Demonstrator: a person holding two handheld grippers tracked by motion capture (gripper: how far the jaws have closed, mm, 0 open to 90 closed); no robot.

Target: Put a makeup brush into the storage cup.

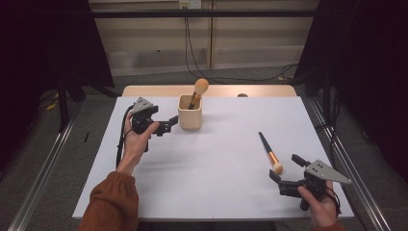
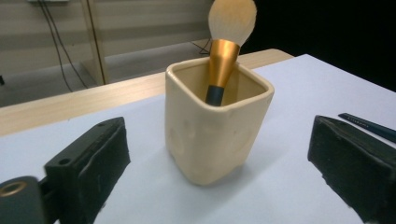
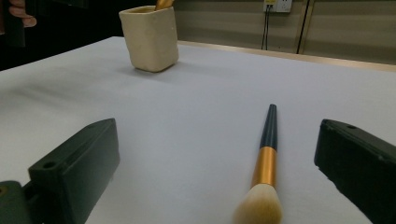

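R gripper (image 1: 285,169) sat w/ fingers (image 3: 79,163) wide apart, low over the tabletop (image 1: 221,192), straddling the bristle end of the loose brush (image 1: 269,152), which lay flat at the right-front, head toward the person, dark handle pointing away toward the cup. Nothing touched it yet. To do the pickup well, I'd judge: slide fwd so the fingers close on the gold ferrule (image 3: 265,165) or the handle just past it, not on the soft bristles, which would squash and slip. Keep fingers square across the shaft, close gently, lift level, then tip handle-down before going to the cup.

L gripper (image 1: 167,126) was also spread open, empty, just beside the cup's left wall, cup between the fingers in the left gripper view but not clamped. Prob. there to steady it; closing lightly on the walls would stop it tipping.

Cup (image 2: 215,121): cream, squarish, upright near the tabletop's far edge. Inside: one brush (image 2: 227,39), handle down, leaning on the far corner, head above the rim. Room left for a 2nd.
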